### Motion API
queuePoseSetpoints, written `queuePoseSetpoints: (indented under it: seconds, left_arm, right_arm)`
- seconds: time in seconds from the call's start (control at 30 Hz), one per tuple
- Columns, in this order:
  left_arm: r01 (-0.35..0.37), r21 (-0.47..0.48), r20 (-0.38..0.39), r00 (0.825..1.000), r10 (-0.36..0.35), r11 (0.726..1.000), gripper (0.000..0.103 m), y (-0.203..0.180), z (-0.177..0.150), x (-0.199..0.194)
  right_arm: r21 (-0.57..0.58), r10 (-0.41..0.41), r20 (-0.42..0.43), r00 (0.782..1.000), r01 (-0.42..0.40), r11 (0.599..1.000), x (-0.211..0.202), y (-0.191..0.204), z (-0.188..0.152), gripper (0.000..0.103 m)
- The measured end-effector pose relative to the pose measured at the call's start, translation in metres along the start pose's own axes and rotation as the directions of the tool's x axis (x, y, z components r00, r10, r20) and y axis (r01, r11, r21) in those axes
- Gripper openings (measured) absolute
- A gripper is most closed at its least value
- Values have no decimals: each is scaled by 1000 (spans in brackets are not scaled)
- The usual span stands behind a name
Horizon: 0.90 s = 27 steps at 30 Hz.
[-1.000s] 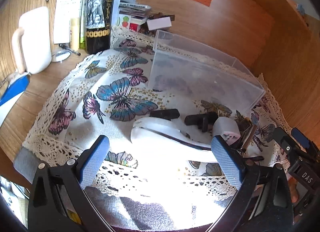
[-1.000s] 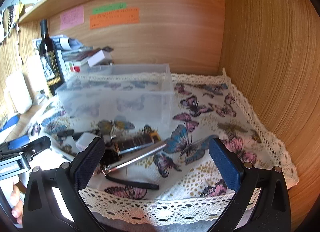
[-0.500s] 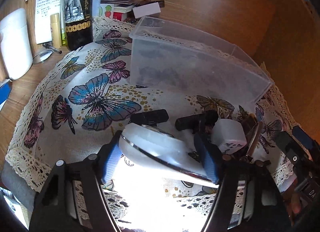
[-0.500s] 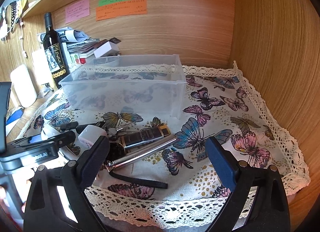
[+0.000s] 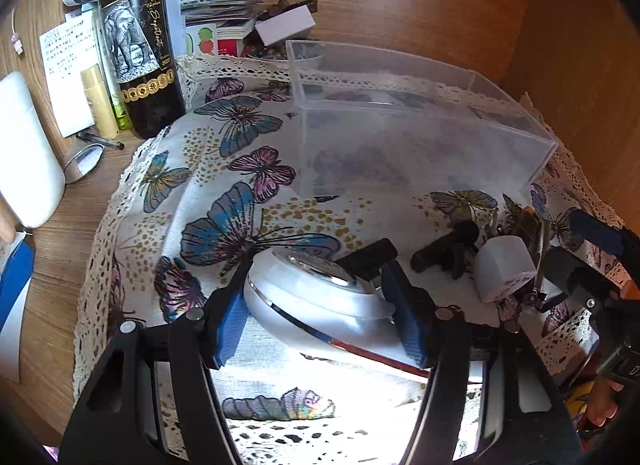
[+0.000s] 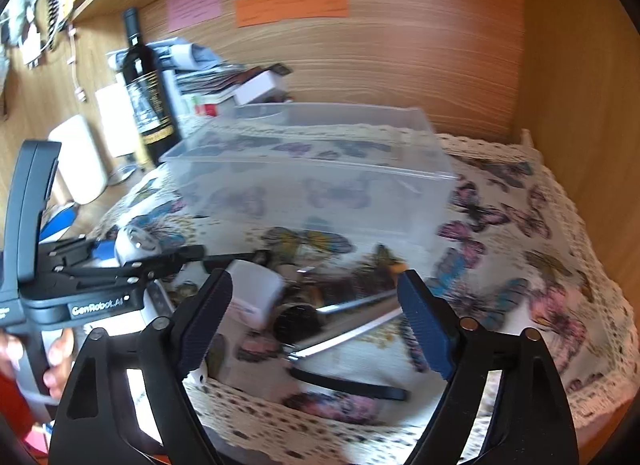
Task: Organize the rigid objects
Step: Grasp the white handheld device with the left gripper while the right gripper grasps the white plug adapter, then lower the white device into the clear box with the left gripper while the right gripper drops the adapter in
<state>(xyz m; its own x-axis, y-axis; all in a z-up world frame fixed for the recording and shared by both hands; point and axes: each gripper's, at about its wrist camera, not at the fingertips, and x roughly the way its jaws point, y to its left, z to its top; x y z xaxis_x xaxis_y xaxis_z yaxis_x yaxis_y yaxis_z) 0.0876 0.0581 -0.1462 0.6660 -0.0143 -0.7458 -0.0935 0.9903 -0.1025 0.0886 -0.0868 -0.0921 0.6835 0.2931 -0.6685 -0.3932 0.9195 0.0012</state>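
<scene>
My left gripper [image 5: 320,313] is shut on a white rounded device with a silver band [image 5: 316,305], held low over the butterfly cloth [image 5: 224,201]. A clear plastic bin [image 5: 400,137] stands empty behind it. To the right lie black clips [image 5: 444,253], a white plug adapter [image 5: 502,269] and more small items. My right gripper [image 6: 316,321] is open above a pile with the white adapter [image 6: 256,293], a metal rod [image 6: 352,325] and a black strap [image 6: 348,385]. The left gripper with the white device [image 6: 136,245] shows at the left of the right wrist view.
A wine bottle [image 5: 138,41], a yellow tube [image 5: 98,101], papers, a pen and a white jug [image 5: 24,153] stand left of the cloth. Books and a white box [image 5: 284,25] sit behind the bin. Wooden walls close the back and right; sticky notes [image 6: 292,5] hang above.
My left gripper has closed onto the white device and lifted it slightly off the cloth. My right gripper has moved forward over the pile and stays open.
</scene>
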Motion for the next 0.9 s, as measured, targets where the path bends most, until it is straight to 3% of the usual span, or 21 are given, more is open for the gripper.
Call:
queuePoseSetpoints:
  seconds: [0.1,0.23,0.33,0.4,0.57,0.9]
  left_arm:
    - [-7,10,28,1000,7,1000,64,5,-1,-6]
    - [-15,17,72,997,13,1000,63,11,1,-17]
    - [-21,11,109,994,20,1000,63,17,6,-26]
    - [-24,4,133,991,24,1000,63,21,9,-32]
    - [-18,-21,183,983,21,1000,63,27,17,-45]
    - [-23,-41,304,952,34,999,63,23,42,-73]
  right_arm:
    - [-22,30,-36,999,-31,999,13,11,2,73]
    - [-35,54,-106,993,-58,998,31,22,2,58]
    - [-61,32,-135,990,-40,997,41,27,1,51]
    - [-71,23,-138,990,-33,997,42,28,1,40]
    - [-43,37,-127,991,-42,998,38,24,3,40]
    - [-34,-7,-3,1000,7,999,6,14,24,40]
